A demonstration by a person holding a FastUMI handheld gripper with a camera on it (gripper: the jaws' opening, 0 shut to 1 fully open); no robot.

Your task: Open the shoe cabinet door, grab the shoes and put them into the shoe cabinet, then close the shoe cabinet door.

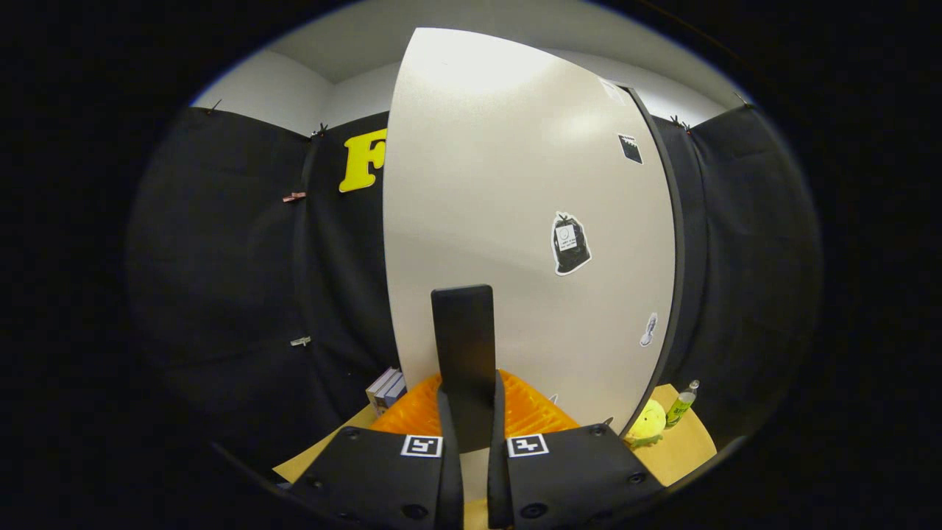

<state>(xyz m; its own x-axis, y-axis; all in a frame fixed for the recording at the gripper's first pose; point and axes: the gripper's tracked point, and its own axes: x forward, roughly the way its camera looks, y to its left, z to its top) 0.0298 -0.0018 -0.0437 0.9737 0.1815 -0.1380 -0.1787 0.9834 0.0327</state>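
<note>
Standing left of the fingers: small stack of grey boxes (pixel 385 389). Centre: gripper (pixel 475 434), fingers narrowed and pressing both sides of flat black door handle (pixel 464 353) on pale, sticker-dotted shoe cabinet door (pixel 515 221). Right: yellow-green plush toy (pixel 646 425), small clear bottle (pixel 681 403). Risk: the smooth handle slipping free on an angled pull.

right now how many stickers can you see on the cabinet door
3 on the cabinet door: black bag sticker mid-door, dark sticker higher up, small pale sticker lower down. Gripper grips the black handle.
</note>
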